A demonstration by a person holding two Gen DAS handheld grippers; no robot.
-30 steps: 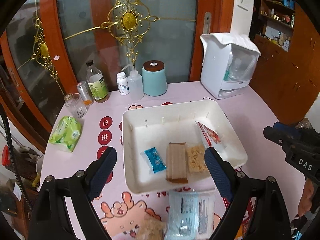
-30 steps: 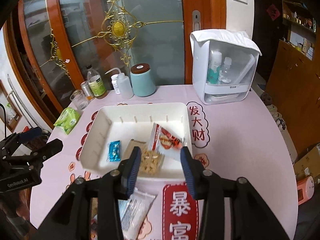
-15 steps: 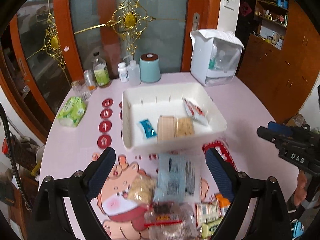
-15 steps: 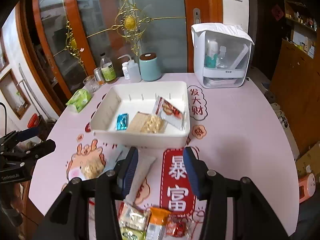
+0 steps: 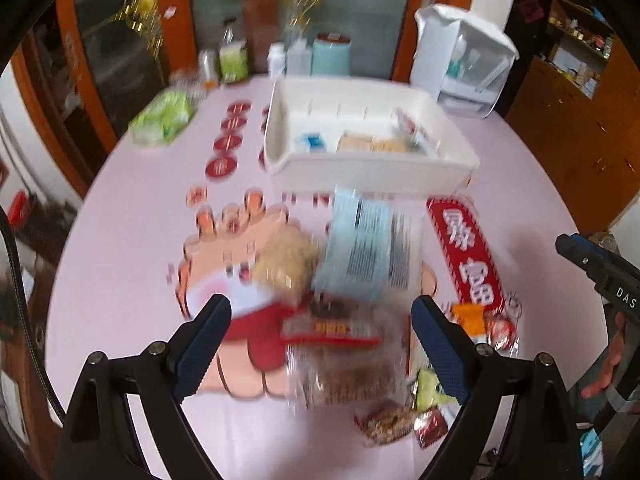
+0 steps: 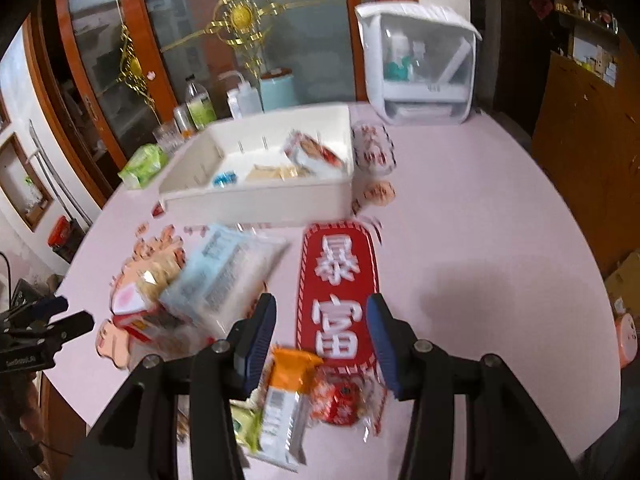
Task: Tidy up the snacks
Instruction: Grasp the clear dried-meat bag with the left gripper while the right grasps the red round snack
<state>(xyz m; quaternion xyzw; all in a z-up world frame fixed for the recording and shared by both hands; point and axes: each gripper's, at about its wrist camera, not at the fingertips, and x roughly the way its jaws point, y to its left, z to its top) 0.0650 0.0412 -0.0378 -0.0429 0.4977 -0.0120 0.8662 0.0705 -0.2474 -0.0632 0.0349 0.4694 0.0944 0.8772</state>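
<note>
A white bin [image 5: 360, 178] stands mid-table with a blue sweet, biscuit packs and a red-and-white packet inside. Loose snacks lie in front of it: a light-blue packet [image 5: 368, 244], a crumbly pale snack [image 5: 286, 260] and a clear bag with a red label [image 5: 340, 360]. My left gripper [image 5: 320, 316] hangs open and wide above that bag, with nothing in it. My right gripper [image 6: 320, 316] is open and empty over an orange-topped packet [image 6: 288, 392] and a red wrapped sweet [image 6: 340, 400]. The picture is blurred by motion.
At the back stand a white lidded storage box [image 5: 464, 52], a teal canister [image 5: 332, 56], bottles and a glass. A green tissue pack [image 5: 164, 116] lies far left. The round table's pink cloth [image 6: 480, 240] is bare at right; wooden cabinets stand beyond.
Both grippers have drawn back from over the bin toward the table's near side and sunk lower. The pile of loose snacks has come under them. Neither jaw gap has changed.
</note>
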